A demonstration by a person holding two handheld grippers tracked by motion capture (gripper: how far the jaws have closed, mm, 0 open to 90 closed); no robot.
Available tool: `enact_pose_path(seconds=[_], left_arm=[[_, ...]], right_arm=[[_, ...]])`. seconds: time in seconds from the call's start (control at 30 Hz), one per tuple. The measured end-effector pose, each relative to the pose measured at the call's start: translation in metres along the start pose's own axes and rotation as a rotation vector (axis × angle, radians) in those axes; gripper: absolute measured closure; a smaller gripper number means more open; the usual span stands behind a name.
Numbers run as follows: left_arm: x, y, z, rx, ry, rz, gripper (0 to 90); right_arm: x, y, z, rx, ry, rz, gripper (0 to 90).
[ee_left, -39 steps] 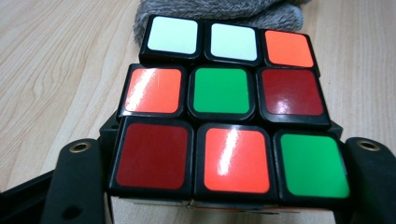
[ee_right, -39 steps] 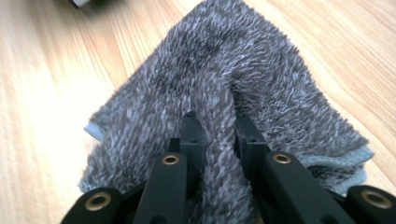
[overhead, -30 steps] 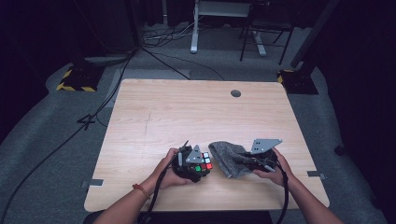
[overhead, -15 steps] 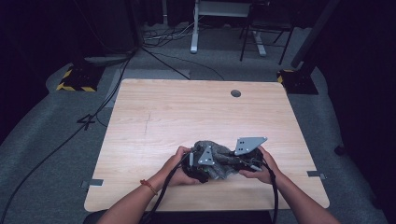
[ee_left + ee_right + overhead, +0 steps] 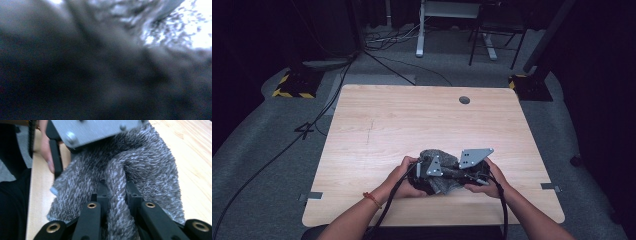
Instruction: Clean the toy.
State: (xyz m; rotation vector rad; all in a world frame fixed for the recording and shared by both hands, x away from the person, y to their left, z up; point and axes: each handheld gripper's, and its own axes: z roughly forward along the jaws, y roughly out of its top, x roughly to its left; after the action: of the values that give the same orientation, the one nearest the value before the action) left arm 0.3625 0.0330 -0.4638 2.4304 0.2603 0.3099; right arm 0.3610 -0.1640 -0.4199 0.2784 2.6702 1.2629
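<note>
While our right gripper [image 5: 116, 195] pinches a fold of the fuzzy grey knitted cloth [image 5: 140, 167] near the wooden table's [image 5: 412, 120] front edge, our left gripper [image 5: 427, 175] lies clenched beneath it. We judge the draping mostly done, with tucking the cloth's edges left.

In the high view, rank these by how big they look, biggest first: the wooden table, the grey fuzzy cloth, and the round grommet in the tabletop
1. wooden table, by far the largest.
2. grey fuzzy cloth, a bundle between the two grippers, partly hidden by them.
3. round grommet, a small disc near the far edge, and farther from the camera.
</note>
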Motion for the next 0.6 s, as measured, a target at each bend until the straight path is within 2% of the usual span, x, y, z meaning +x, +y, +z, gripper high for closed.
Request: enact_pose_path(seconds=[0.1, 0.23, 0.33, 0.47, 0.6], left_arm=[[0.0, -0.002, -0.001, -0.003, -0.007, 0.002, 33.5], [0.002, -0.006, -0.006, -0.022, -0.017, 0.001, 33.6], [0.004, -0.007, -0.011, -0.031, -0.015, 0.002, 33.5], [0.002, -0.007, -0.009, -0.01, -0.006, 0.013, 33.5], [-0.004, -0.002, -0.001, 0.011, -0.017, 0.039, 33.5]], right_arm=[[-0.002, -0.002, 0.001, 0.033, -0.057, -0.017, 78.2], [-0.013, -0.016, -0.002, 0.062, -0.094, 0.029, 78.6], [-0.015, -0.021, -0.003, 0.087, -0.129, 0.032, 78.6], [-0.012, -0.016, -0.005, 0.043, -0.111, 0.034, 78.5], [-0.002, -0.002, -0.001, -0.009, -0.045, 0.016, 78.5]])
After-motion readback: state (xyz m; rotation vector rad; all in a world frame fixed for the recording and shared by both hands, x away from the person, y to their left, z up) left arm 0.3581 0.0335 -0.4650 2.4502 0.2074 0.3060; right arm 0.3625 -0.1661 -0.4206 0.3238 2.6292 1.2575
